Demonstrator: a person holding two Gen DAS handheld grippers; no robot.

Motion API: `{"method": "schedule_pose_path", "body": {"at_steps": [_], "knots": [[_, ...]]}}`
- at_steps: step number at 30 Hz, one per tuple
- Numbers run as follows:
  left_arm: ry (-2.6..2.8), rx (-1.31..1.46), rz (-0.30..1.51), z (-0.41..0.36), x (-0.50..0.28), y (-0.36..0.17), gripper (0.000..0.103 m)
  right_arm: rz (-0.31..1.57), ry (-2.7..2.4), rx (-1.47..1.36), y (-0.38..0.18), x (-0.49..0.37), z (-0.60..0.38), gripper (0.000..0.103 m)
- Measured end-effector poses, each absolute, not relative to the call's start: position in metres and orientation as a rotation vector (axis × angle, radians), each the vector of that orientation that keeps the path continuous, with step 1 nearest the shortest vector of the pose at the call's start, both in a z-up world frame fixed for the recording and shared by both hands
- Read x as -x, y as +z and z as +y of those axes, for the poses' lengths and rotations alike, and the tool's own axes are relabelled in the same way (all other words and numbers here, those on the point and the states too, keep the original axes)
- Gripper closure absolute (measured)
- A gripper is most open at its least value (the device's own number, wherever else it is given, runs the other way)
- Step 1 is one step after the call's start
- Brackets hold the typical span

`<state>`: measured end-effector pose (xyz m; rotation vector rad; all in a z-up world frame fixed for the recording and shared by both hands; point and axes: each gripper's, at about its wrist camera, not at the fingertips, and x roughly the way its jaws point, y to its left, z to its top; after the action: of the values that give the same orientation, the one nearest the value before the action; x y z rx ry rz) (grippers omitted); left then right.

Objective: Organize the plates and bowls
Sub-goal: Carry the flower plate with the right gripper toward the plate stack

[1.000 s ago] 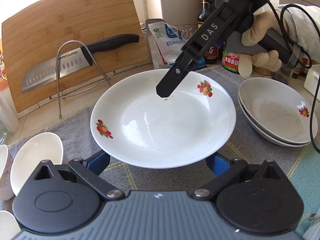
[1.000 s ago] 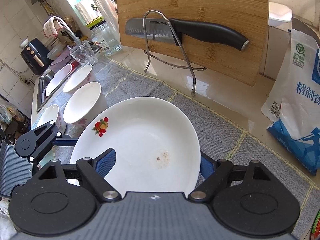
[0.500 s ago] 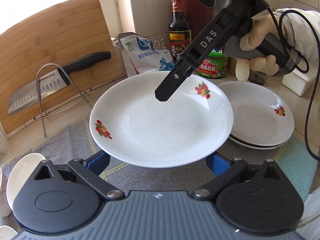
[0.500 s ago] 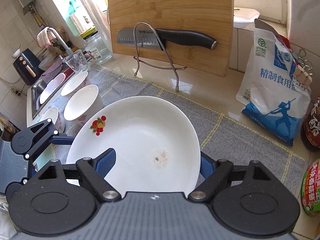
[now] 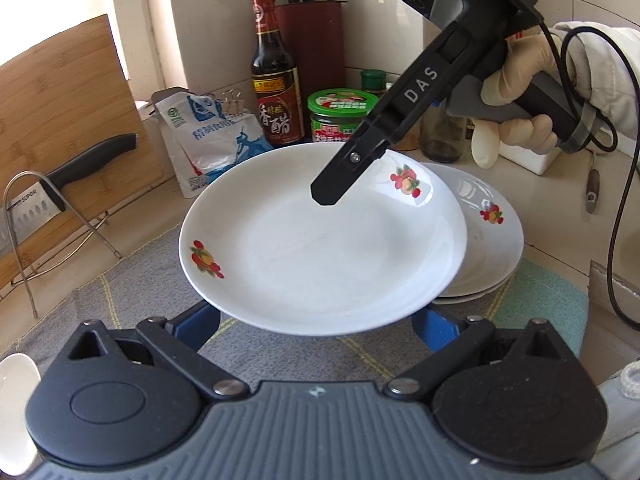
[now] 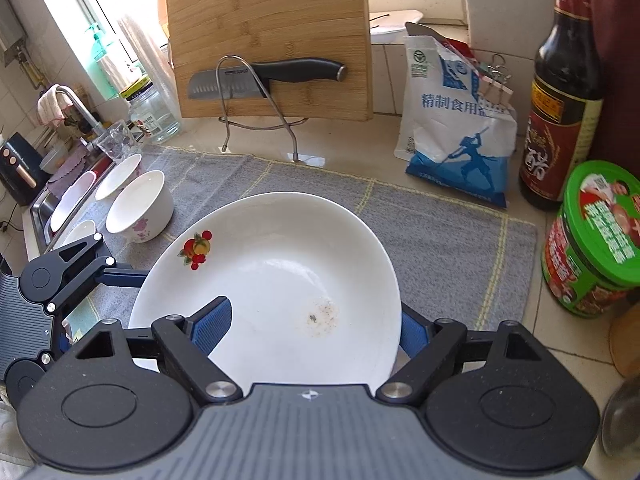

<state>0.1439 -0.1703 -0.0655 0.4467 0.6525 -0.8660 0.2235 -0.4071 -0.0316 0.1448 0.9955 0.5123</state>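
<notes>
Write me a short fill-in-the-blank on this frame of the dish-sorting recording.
1. The plate held up bears two printed ___ motifs.
2. The jar beside the dark bottle has a ___ lid.
3. The wire stand in front of the cutting board holds a ___.

Missing words: fruit; green; knife.
</notes>
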Motion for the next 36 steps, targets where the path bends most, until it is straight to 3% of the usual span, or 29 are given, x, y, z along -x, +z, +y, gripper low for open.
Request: {"method": "schedule_pose_path", "body": {"at_steps": [36], "knots": [[-1.134, -0.568, 0.664, -0.215, -0.141, -0.078, 0.002, 1.067, 0.263, -0.273, -0.065, -0.155, -0.467, 0.013]]}}
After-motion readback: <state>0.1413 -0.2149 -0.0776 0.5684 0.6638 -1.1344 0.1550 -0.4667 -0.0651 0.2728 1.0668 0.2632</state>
